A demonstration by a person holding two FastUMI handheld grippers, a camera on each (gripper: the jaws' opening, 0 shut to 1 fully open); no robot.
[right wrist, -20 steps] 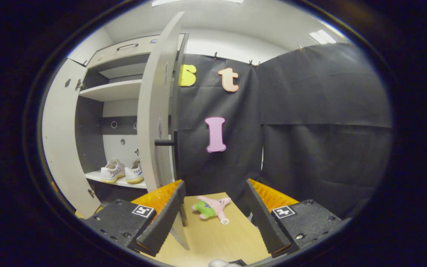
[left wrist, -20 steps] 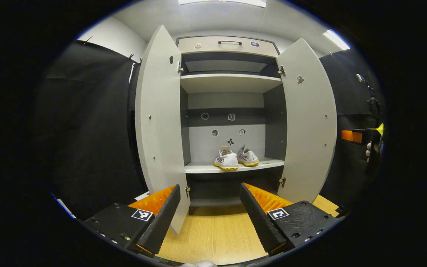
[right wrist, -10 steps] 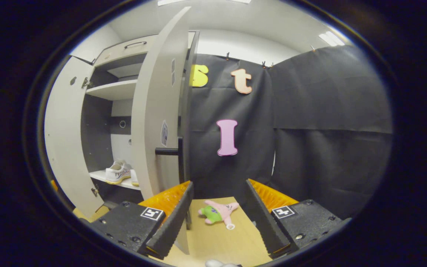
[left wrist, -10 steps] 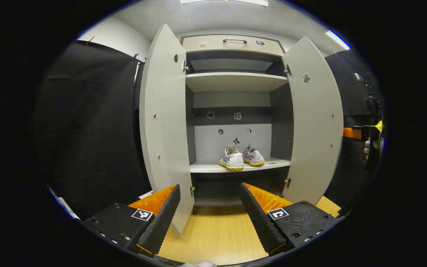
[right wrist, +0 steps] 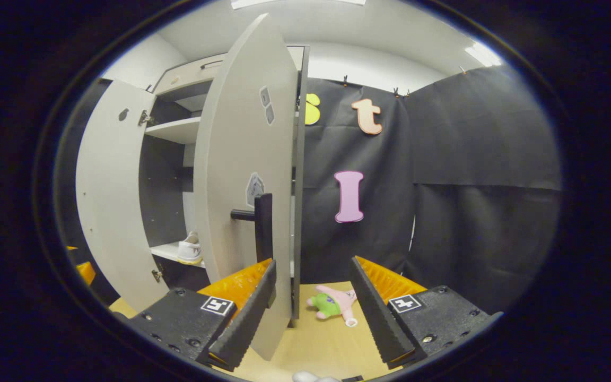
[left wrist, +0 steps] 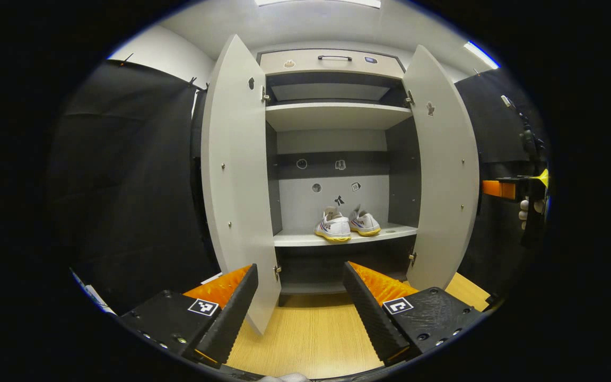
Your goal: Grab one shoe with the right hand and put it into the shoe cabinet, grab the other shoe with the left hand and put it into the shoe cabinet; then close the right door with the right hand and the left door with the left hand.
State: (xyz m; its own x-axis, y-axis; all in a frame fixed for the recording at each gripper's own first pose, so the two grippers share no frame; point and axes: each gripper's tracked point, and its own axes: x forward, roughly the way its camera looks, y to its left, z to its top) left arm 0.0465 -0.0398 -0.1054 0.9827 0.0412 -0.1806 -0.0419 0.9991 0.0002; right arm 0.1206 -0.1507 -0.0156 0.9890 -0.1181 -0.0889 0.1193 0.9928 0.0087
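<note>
Now the left gripper (left wrist: 300,302) hangs wide open and empty before the shoe cabinet (left wrist: 332,58), touching nothing. Likewise the right gripper (right wrist: 313,297) is spread wide with nothing between its fingers, just beside the right door (right wrist: 247,159) and its black handle (right wrist: 262,225). Both doors stand open; the left door (left wrist: 239,170) too. Two white shoes (left wrist: 347,225) sit side by side on the lower shelf (left wrist: 295,239). A plush toy (right wrist: 334,305) lies on the wooden floor (left wrist: 305,339).

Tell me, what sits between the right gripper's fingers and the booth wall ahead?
In the right gripper view, a small pink and green plush toy lies on the wooden floor just beyond the open right gripper, short of the black cloth wall.
</note>
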